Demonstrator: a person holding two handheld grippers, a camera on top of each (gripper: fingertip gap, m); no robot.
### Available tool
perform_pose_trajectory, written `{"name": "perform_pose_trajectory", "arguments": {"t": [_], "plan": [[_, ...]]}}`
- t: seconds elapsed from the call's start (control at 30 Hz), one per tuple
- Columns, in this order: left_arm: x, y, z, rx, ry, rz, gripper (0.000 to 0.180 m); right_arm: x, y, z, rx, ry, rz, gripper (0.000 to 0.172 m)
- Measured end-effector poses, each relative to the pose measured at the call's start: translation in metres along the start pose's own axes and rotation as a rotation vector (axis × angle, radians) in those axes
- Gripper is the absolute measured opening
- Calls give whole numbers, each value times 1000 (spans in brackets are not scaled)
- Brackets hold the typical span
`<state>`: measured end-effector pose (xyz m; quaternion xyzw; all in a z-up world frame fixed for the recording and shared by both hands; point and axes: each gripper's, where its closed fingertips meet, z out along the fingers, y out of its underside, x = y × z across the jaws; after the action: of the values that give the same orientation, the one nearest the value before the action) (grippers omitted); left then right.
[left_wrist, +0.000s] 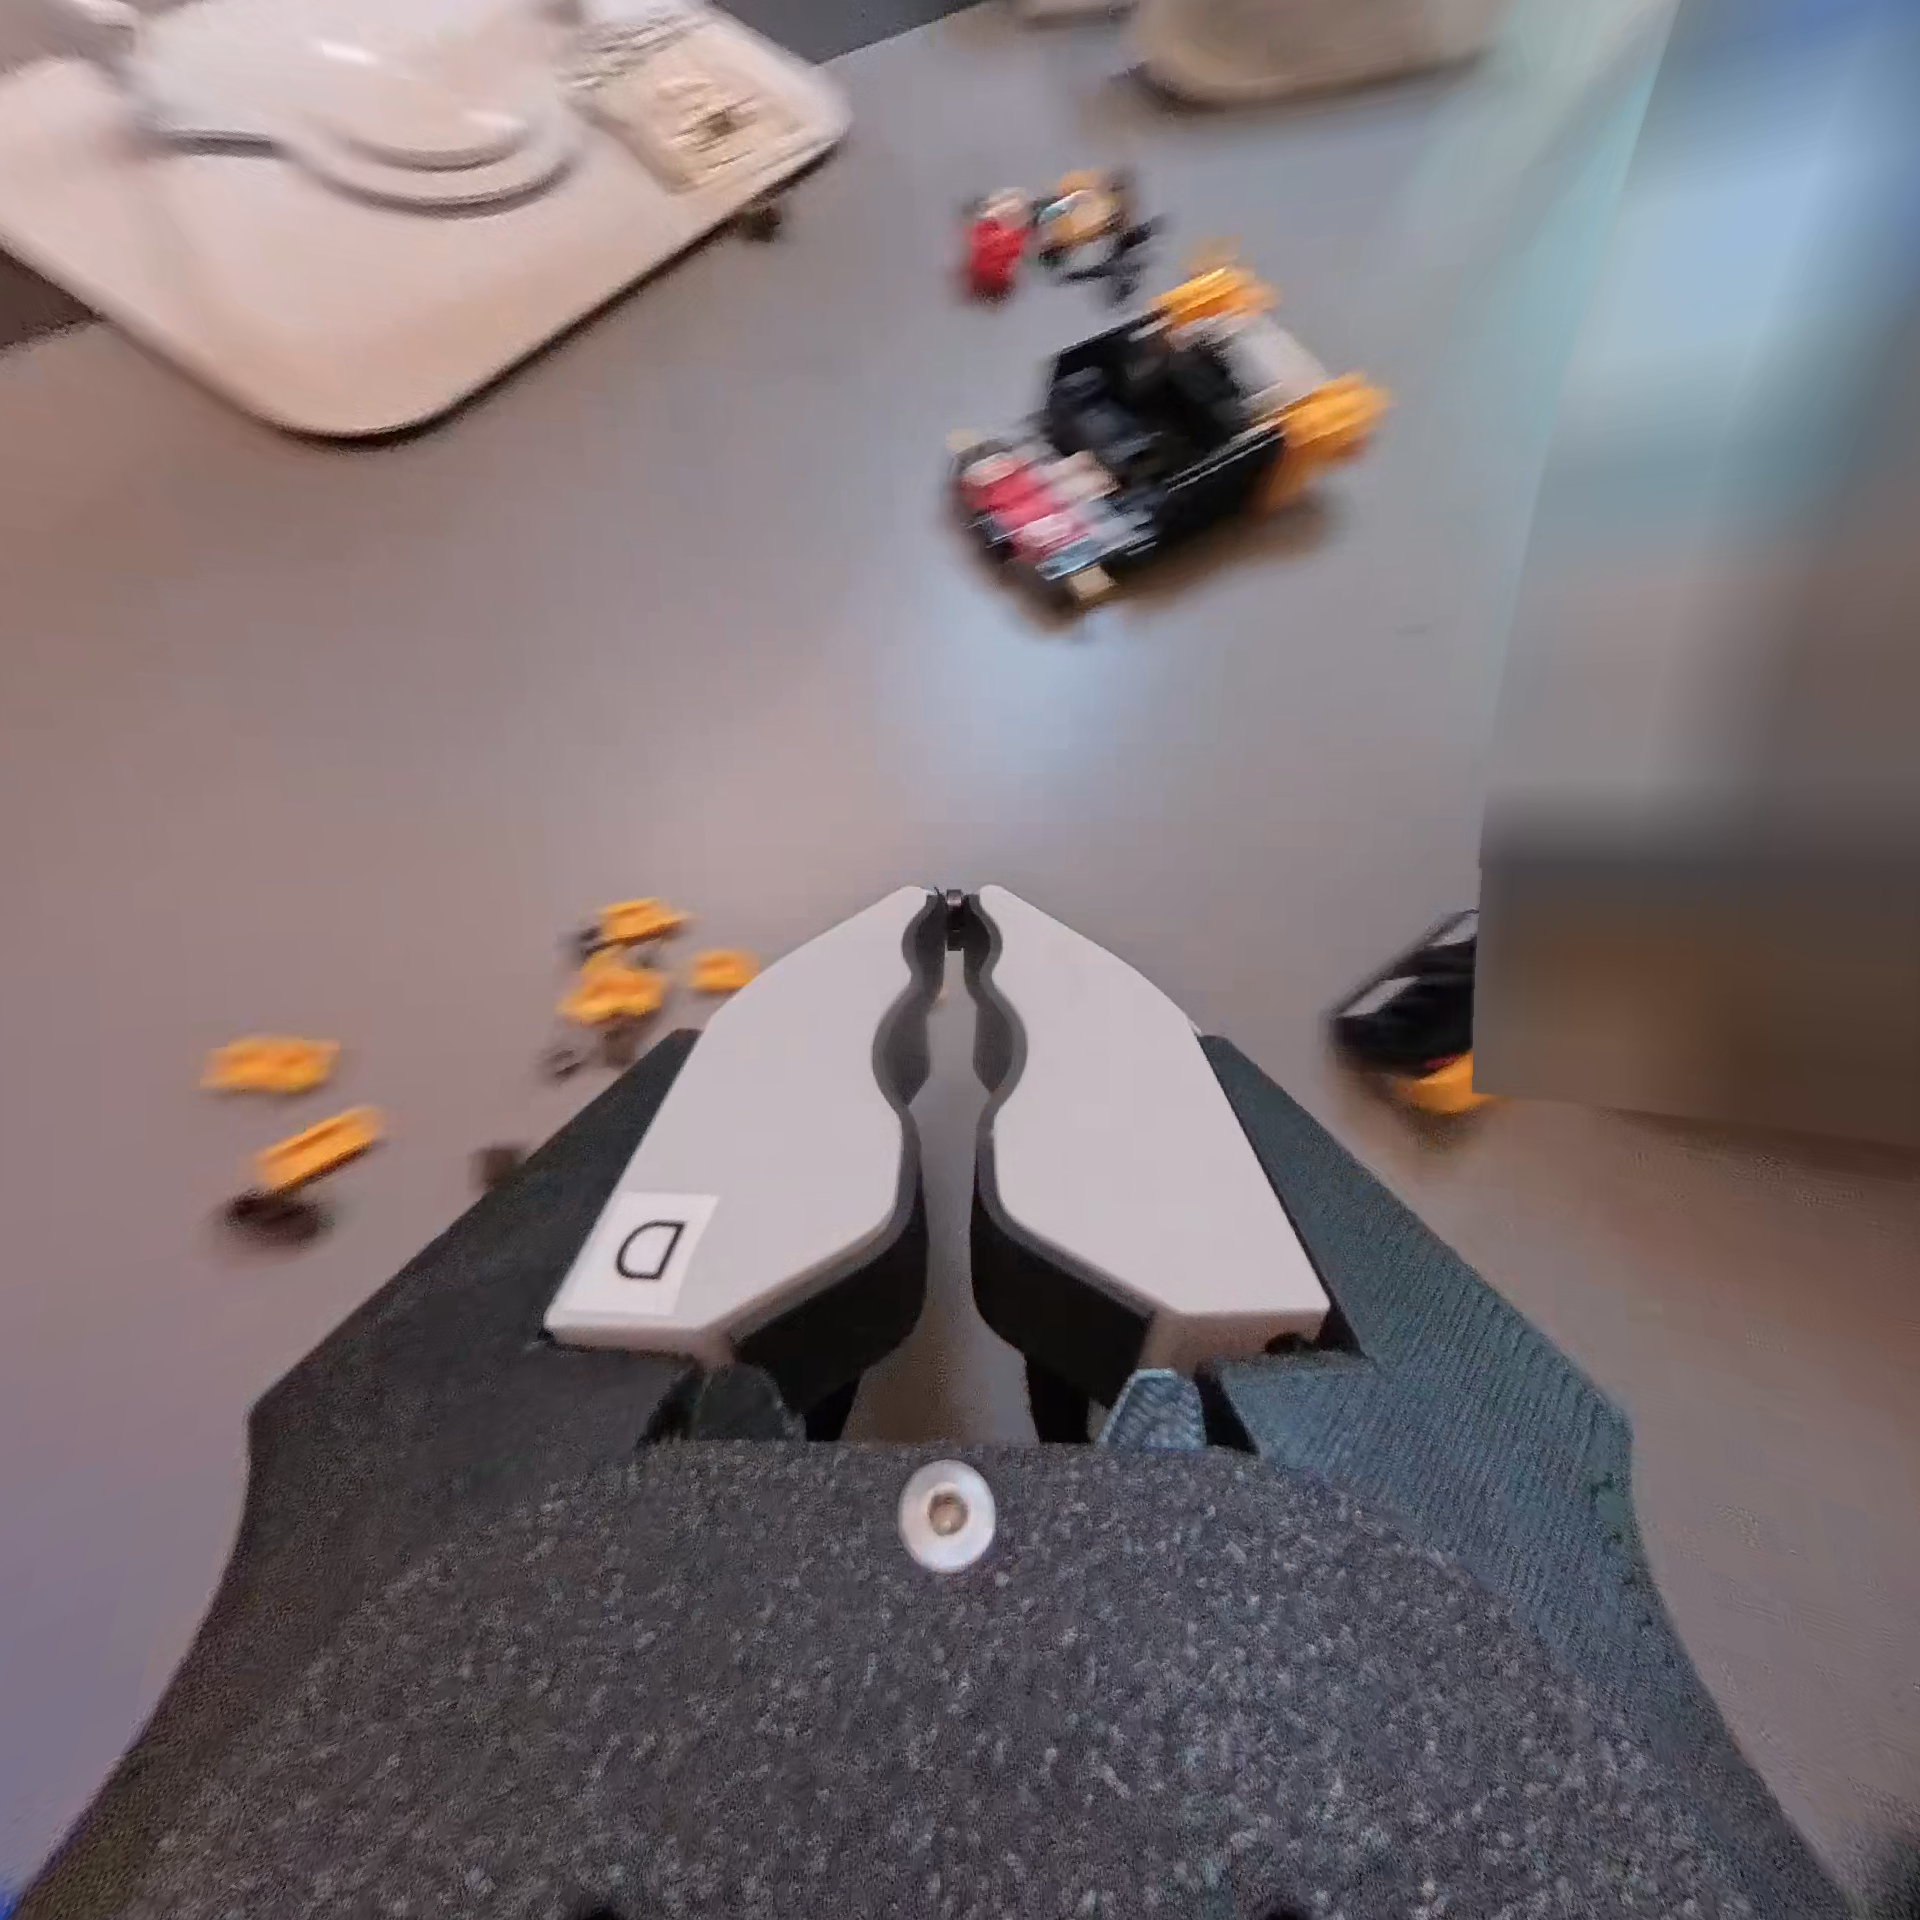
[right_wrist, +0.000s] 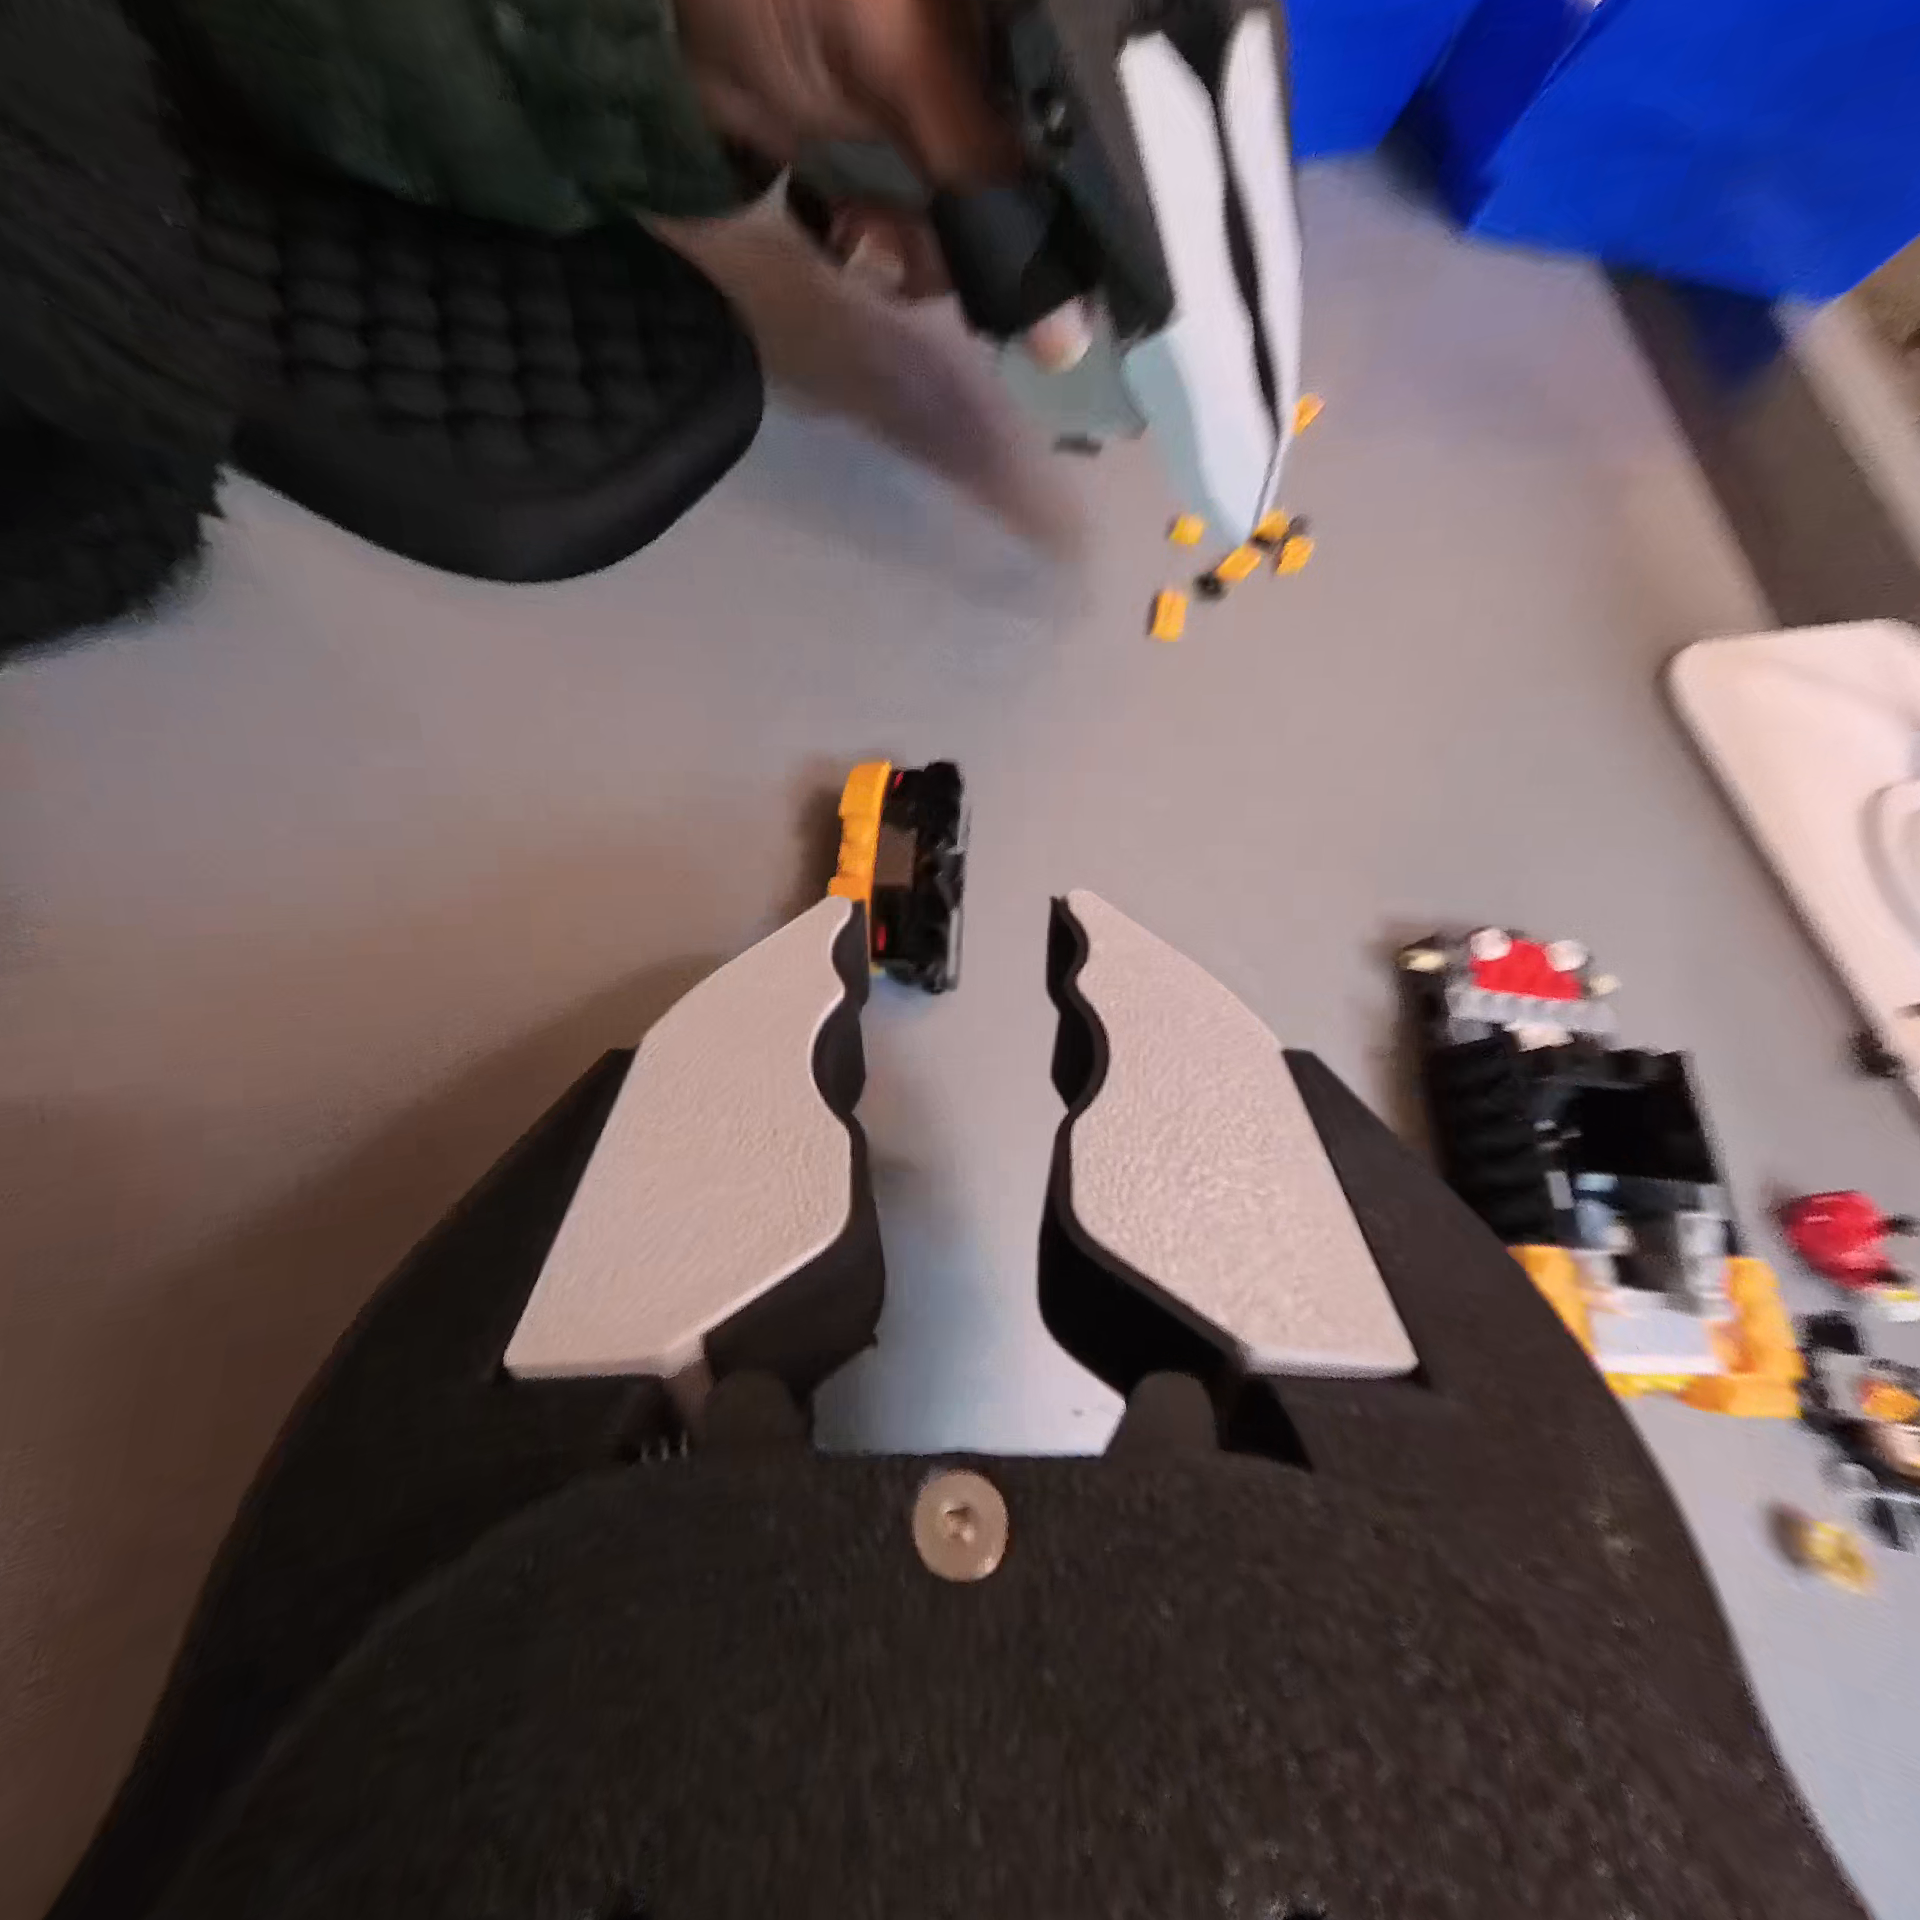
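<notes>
— Left tongs?
— Pinched on a tiny dark piece, I think; it's blurry. Yellow bricks lie on the table nearby.
— Right tongs?
— Open, I see nothing gripped, over a black-and-yellow brick assembly by the left fingertip.

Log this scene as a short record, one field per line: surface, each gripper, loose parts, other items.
surface: grey table
left gripper: shut on a tiny dark part
right gripper: open, above a yellow-black block, not gripping it
loose parts: yellow pieces by the left gripper
other items: black-yellow model, white tray, blue bins
</notes>
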<state>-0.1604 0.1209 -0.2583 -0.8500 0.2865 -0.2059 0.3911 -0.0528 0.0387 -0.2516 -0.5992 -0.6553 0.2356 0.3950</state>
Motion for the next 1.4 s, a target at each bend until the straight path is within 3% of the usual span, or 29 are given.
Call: {"name": "perform_pose_trajectory", "arguments": {"t": [0.03, 0.2, 0.33, 0.43, 0.5, 0.57, 0.7, 0.9, 1.03, 1.17, 1.27, 1.4], "plan": [[-13, 6, -1, -31, -71, 19, 3, -3, 6, 6, -29, -18, 19, 35], [-38, 28, 0, -142, -210, 43, 37, -13, 23, 28, -122, -36, 30, 39], [-40, 27, -1, -143, -222, 69, 57, -12, 24, 35, -137, -19, 28, 39], [-36, 24, -3, -115, -195, 102, 66, -11, 25, 35, -140, -19, 19, 28], [-20, 15, -5, -55, -103, 119, 61, -11, 24, 33, -127, -17, 20, 28], [13, 6, -7, 17, 101, 128, 48, -6, 15, 29, -64, -4, 59, 27], [74, -15, -18, 148, 457, 25, 42, 16, -15, 10, 153, 23, 259, 27], [110, -10, -8, 95, 701, -133, 47, 26, -34, -8, 339, -10, 400, 27], [122, -32, -15, 212, 776, -157, 41, 30, -57, -28, 534, -116, 550, 27], [128, -46, -27, 302, 787, -102, 28, 30, -62, -36, 619, -210, 651, 26], [125, -42, -25, 279, 714, -41, 28, 28, -57, -32, 572, -214, 631, 27], [124, -34, -21, 228, 582, 118, 29, 26, -48, -27, 439, -111, 434, 29]]}}
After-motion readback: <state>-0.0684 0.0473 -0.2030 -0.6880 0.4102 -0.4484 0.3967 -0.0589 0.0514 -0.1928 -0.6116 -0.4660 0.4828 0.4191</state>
